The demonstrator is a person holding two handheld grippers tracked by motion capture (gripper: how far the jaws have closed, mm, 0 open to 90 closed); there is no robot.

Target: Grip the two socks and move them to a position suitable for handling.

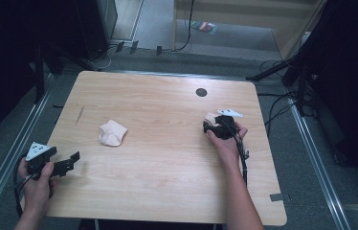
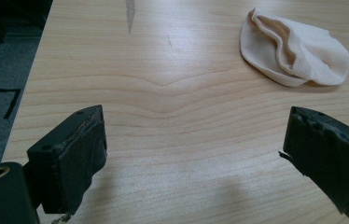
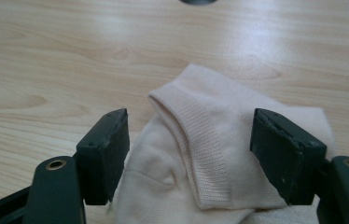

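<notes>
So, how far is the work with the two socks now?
Nothing looks finished yet: both socks lie apart on the table. In hand: the right tool straddles the right sock, not yet gripping. Left: the crumpled sock lies untouched, ahead of the open left tool.

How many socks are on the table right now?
2. One cream sock lies crumpled left of the table's middle, ahead of the left tool. The other sock lies at the right side, between the right tool's open jaws, partly covered from above.

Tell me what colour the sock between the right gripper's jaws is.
Pale cream sock, plain ribbed knit, best seen in the right gripper view.
</notes>
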